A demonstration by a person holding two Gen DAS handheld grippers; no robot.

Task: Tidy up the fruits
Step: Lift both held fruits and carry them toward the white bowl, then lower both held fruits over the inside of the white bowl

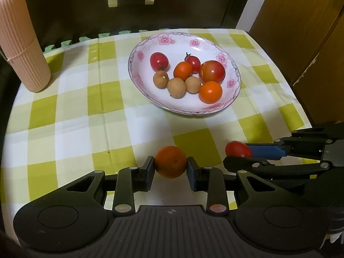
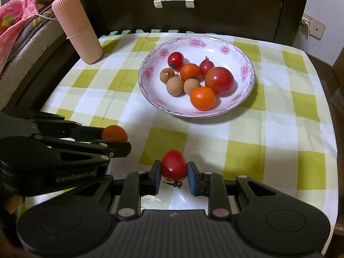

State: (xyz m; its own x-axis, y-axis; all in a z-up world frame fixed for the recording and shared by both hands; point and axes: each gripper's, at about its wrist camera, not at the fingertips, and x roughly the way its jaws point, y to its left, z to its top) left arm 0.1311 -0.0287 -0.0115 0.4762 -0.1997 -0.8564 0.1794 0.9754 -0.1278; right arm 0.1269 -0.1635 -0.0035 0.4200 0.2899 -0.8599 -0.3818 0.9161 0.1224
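Between the two pads of the left gripper sits a small orange citrus fruit, pinched at its sides and held at the near edge of the green-and-white checked tablecloth. Just beside it, the right gripper clamps a red cherry tomato in the same way, its dark stem hanging below the fruit toward the cloth. Both grippers sit close together at the near side of the table, the right one appearing at the left view's right edge with its blue pad against the tomato. Farther back on the cloth stands a white plate with pink flowers on its rim, well apart from both held fruits. Inside it lie two orange fruits, three tan longan-like fruits, two small red tomatoes and a larger red tomato, clustered together. At the far left corner, a ribbed pink cylinder stands upright.
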